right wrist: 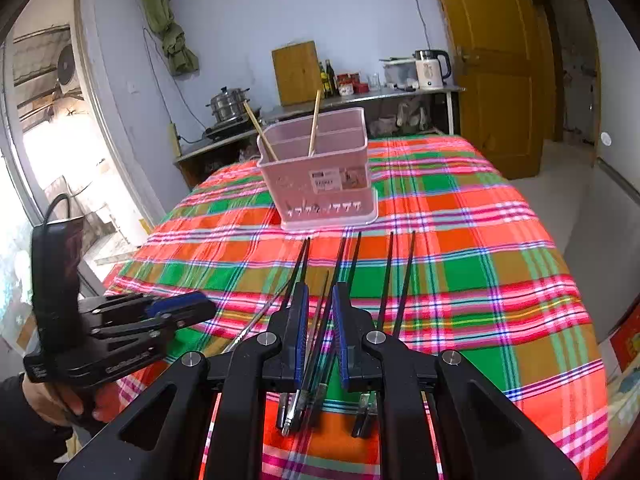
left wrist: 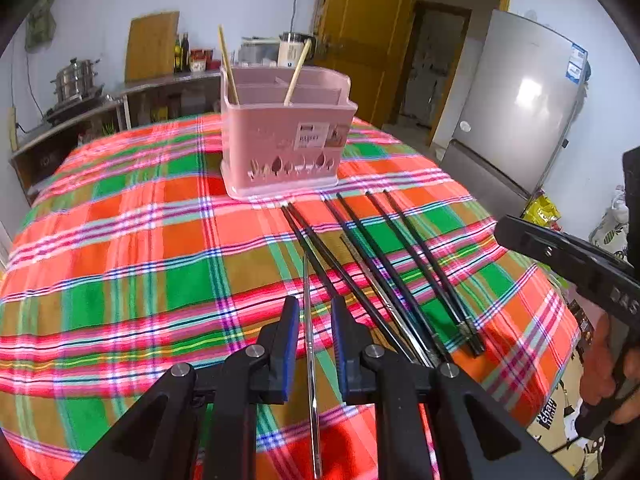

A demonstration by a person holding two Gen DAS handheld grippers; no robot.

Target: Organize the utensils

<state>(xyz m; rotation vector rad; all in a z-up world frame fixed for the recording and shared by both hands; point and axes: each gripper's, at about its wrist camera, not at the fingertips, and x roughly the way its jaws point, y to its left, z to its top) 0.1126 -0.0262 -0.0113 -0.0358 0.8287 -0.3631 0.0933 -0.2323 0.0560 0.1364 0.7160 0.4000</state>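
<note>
A pink utensil holder (left wrist: 286, 136) stands on the plaid tablecloth (left wrist: 120, 240) and holds two wooden chopsticks (left wrist: 228, 66); it also shows in the right wrist view (right wrist: 320, 172). Several black chopsticks (left wrist: 384, 268) lie in front of it. A thin metal chopstick (left wrist: 309, 356) lies between the fingers of my left gripper (left wrist: 315, 304), which is open above it. My right gripper (right wrist: 321, 292) is open over the black chopsticks (right wrist: 320, 320), with some running between its fingers. The left gripper (right wrist: 176, 312) appears at the left of the right wrist view.
A silver fridge (left wrist: 524, 100) stands at the right, a yellow door (left wrist: 368, 32) behind the table. A counter (right wrist: 360, 98) at the back carries a kettle, bottles and a steel pot (right wrist: 228, 104). The table edge falls away at right.
</note>
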